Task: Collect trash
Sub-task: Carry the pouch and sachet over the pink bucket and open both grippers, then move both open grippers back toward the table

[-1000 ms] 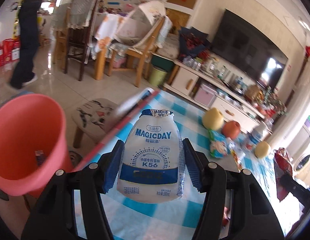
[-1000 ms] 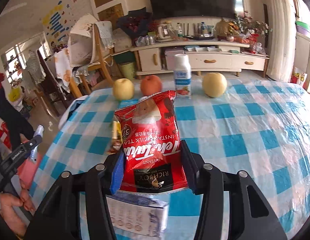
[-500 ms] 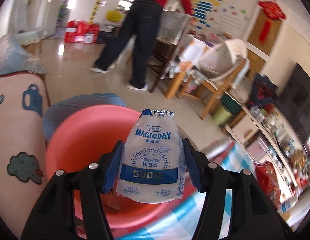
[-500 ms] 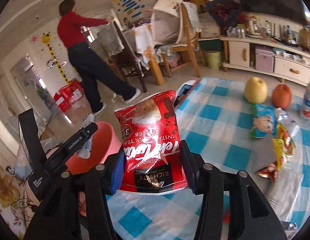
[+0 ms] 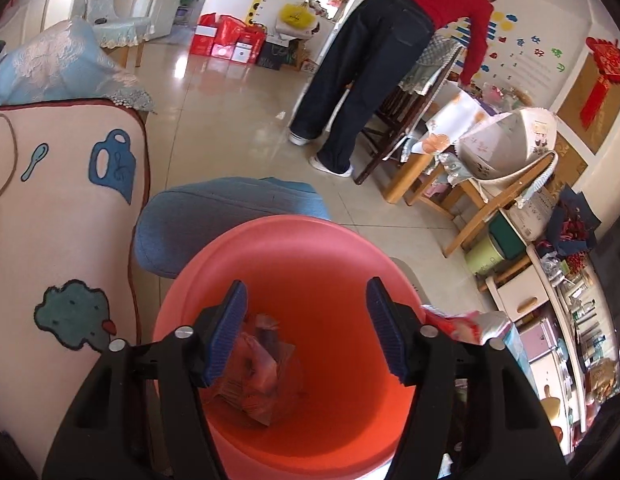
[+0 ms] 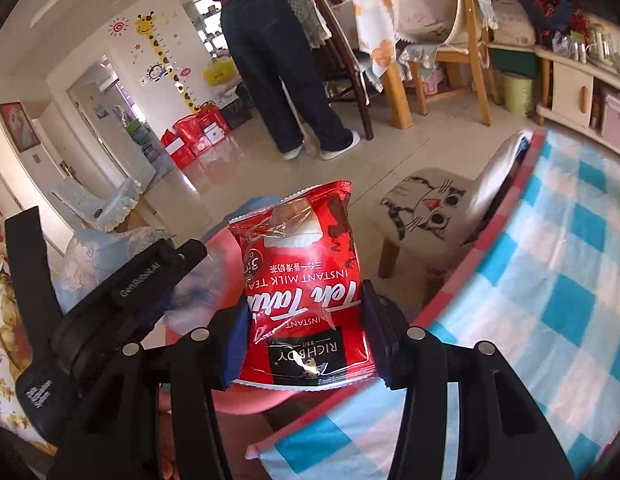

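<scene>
Half a second ago our left gripper (image 5: 305,328) still held the white Magicday pouch between its pads; now the pads stand wide apart with nothing between them, and wrappers (image 5: 253,364) lie at the bottom of the pink bin (image 5: 350,256) that fills the lower centre of the left wrist view. We cannot pick out the pouch itself among them.

Our right gripper (image 6: 305,328) has swung further from the checked tabletop (image 6: 550,300), now at the right edge of its view, and grips the red milk tea packet (image 6: 305,292) upright at centre frame. The bin's pink rim (image 6: 225,248) shows just behind the packet.

We judge the step in hand to be binning the second piece. Next we would need to carry the packet over the bin's mouth, past the left gripper at lower left, then spread the pads.
</scene>
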`<state>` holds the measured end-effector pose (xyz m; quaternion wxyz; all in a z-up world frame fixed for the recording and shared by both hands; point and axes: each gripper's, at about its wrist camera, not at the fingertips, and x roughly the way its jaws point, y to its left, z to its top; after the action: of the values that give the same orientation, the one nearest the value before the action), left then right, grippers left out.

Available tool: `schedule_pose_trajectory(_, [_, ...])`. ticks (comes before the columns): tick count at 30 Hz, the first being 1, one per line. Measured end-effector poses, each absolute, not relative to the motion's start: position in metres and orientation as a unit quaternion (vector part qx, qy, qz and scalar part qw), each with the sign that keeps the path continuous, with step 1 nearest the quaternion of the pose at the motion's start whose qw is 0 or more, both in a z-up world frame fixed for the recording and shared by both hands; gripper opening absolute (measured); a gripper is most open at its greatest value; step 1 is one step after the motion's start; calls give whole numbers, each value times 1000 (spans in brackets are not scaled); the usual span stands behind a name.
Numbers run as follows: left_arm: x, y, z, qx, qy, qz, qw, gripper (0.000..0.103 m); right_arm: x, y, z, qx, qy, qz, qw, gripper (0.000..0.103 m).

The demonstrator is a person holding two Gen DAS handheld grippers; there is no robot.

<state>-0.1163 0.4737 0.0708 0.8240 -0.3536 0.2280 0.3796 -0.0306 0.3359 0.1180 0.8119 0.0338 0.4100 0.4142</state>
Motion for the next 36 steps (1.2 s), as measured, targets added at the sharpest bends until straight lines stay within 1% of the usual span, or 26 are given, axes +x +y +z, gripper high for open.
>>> schedule_pose_trajectory(2, [-118, 469, 71, -350, 222, 385, 825, 71, -30, 345, 110, 34, 418, 420, 805, 52])
schedule_pose_trajectory(3, [-118, 468, 71, -347, 221, 388, 825, 75, -30, 350, 106, 36, 423, 422, 801, 52])
schedule_pose_trajectory(6, [-120, 465, 74, -340, 214, 395, 826, 80, -30, 356, 100, 34, 431, 426, 795, 54])
schedule_pose_trajectory(7, [-120, 464, 75, -338, 212, 396, 827, 81, -32, 357, 100, 34, 428, 429, 795, 56])
schedule_pose_trajectory(8, [-120, 463, 76, -333, 211, 398, 828, 82, -33, 355, 100, 34, 424, 431, 796, 61])
schedule_pose_trajectory(10, [-119, 461, 77, -328, 209, 398, 831, 82, -37, 352, 103, 26, 412, 421, 808, 68])
schedule_pose_trajectory(11, [-117, 457, 78, -324, 208, 395, 834, 83, -40, 349, 106, 23, 406, 416, 814, 70])
schedule_pose_trajectory(13, [-113, 450, 80, -310, 206, 390, 842, 83, -44, 340, 111, 24, 395, 409, 822, 72])
schedule_pose_trajectory(16, [-103, 437, 83, -280, 208, 373, 860, 84, -48, 326, 114, 25, 384, 389, 837, 72])
schedule_pose_trajectory(18, [-97, 428, 83, -263, 208, 357, 872, 84, -48, 312, 118, 27, 378, 372, 847, 75])
schedule_pose_trajectory(19, [-95, 422, 84, -253, 207, 350, 878, 85, -51, 305, 119, 27, 376, 363, 852, 85])
schedule_pose_trajectory(20, [-93, 418, 84, -246, 205, 345, 882, 85, -54, 298, 120, 28, 372, 355, 857, 90])
schedule_pose_trajectory(23, [-88, 402, 88, -230, 186, 317, 901, 89, -60, 280, 121, 23, 366, 340, 866, 90])
schedule_pose_trajectory(27, [-84, 383, 90, -211, 170, 279, 921, 90, -68, 255, 124, 13, 357, 321, 877, 90])
schedule_pose_trajectory(30, [-79, 370, 90, -209, 173, 240, 932, 90, -76, 240, 126, 1, 350, 308, 885, 91])
schedule_pose_trajectory(36, [-70, 338, 94, -169, 188, 201, 946, 90, -90, 212, 132, -13, 336, 288, 897, 91])
